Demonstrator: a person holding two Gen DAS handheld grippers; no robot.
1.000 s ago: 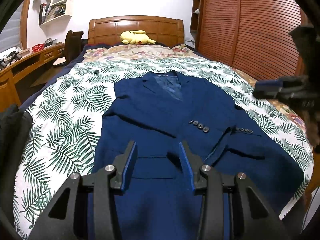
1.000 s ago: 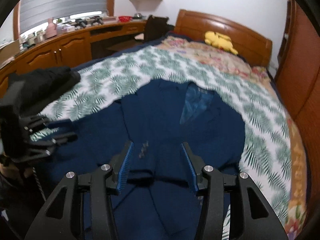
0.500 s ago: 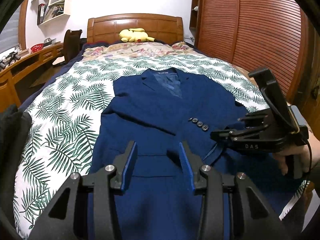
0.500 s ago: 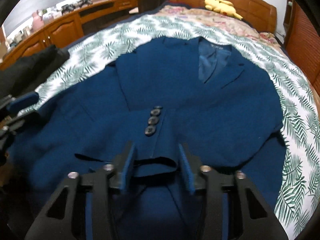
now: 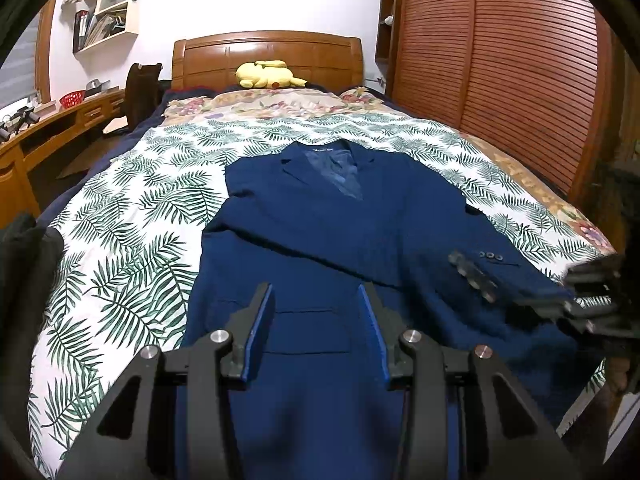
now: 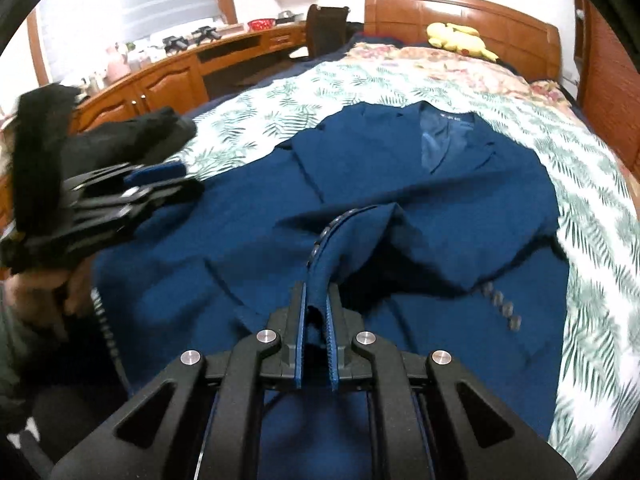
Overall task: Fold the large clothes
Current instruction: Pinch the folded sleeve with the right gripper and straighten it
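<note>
A navy blue suit jacket (image 5: 328,240) lies face up on the bed, collar toward the headboard; it also shows in the right wrist view (image 6: 420,200). My left gripper (image 5: 316,300) is open and empty above the jacket's lower front. My right gripper (image 6: 316,300) is shut on the buttoned cuff of a sleeve (image 6: 340,236) and holds it lifted over the jacket's middle. In the left wrist view the right gripper (image 5: 592,300) is a blur at the right edge. In the right wrist view the left gripper (image 6: 160,188) is at the left.
The bed has a palm-leaf sheet (image 5: 132,232) and a wooden headboard (image 5: 268,56) with a yellow plush toy (image 5: 268,74). A dark garment (image 6: 132,136) lies at the bed's left edge. A wooden desk (image 6: 172,76) runs along the left; a slatted wardrobe (image 5: 500,60) stands right.
My right gripper has shut on the sleeve cuff and pulled it up and toward the right. My left gripper has stayed open above the jacket's lower front.
</note>
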